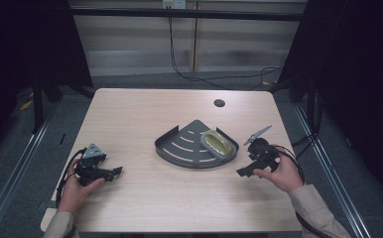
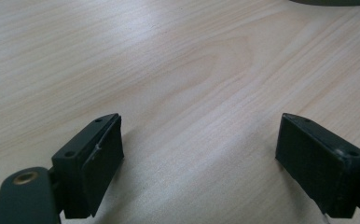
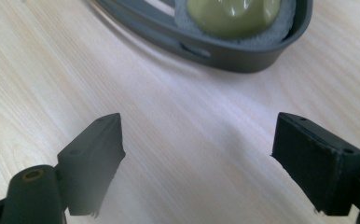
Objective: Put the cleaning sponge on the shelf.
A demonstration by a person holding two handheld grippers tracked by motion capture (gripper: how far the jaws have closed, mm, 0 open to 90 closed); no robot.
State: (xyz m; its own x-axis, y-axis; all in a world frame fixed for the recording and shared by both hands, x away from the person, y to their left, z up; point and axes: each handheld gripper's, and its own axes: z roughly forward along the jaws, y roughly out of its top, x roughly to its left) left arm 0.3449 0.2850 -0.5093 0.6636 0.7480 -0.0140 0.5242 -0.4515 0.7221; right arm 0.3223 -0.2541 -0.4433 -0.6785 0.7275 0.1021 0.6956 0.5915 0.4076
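Observation:
A dark grey fan-shaped tray with slots lies at the middle of the wooden table. In its right corner sits an olive-green oval object on a pale grey pad; the right gripper view shows the same green object behind the tray's rim. My left gripper rests low at the table's left, open, nothing between its jaws. Open and empty as well, my right gripper is held just right of the tray. Bare wood lies between the left gripper's jaws and between the right gripper's jaws.
A round cable hole is in the table's far right part. Black cables run across the floor behind the table. Dark curtains and frame posts stand on both sides.

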